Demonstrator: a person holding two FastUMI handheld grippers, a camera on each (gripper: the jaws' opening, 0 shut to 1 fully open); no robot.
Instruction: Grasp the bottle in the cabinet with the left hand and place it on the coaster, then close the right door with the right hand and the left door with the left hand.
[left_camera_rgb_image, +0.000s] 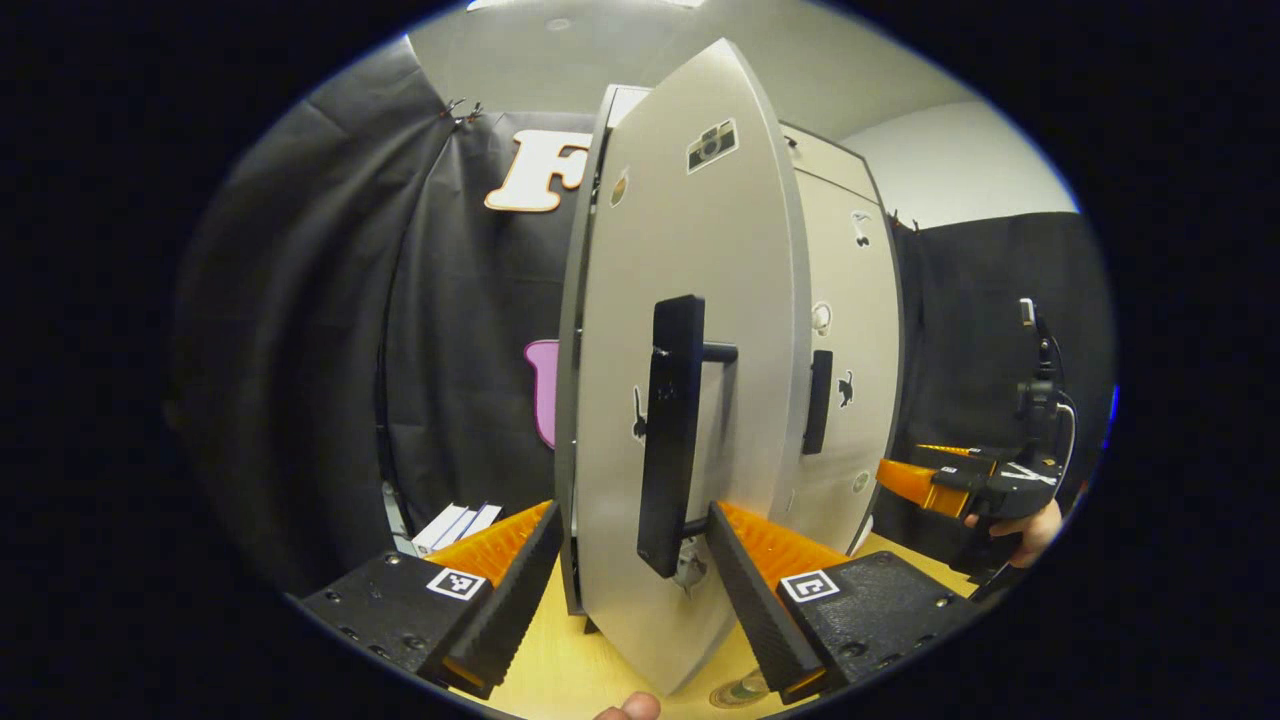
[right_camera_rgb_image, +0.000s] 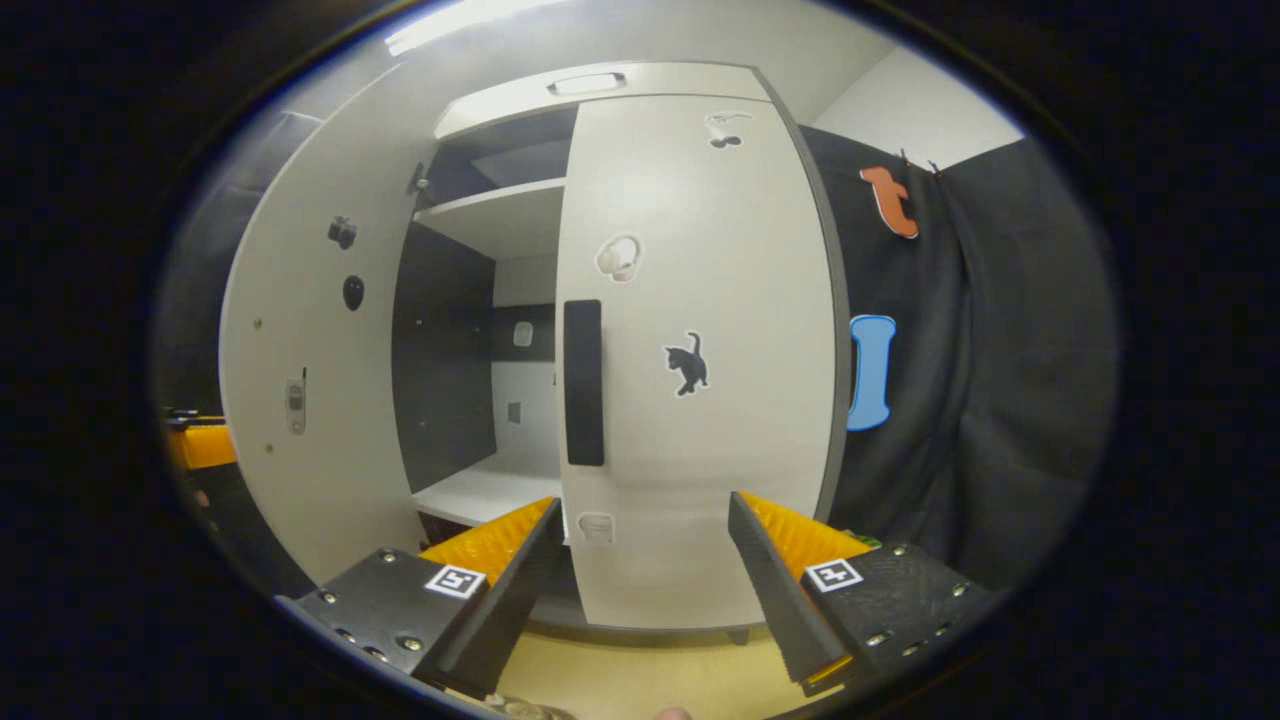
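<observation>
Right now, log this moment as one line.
right door shut | left door ajar | left gripper open, straddling its handle | right gripper open

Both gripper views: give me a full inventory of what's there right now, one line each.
Cabinet: one, white with dark inner panels, on the table.
Right door: one, white, closed.
Left door: one, grey-white, ajar, edge-on between the left gripper's fingers.
Door handles: two, black; left, right.
Stickers: several small, on both doors.
Table: one, light wood.
Left gripper: open, straddling the left door.
Right gripper: open, facing the right door.
Hand: one, holding the right gripper.
</observation>
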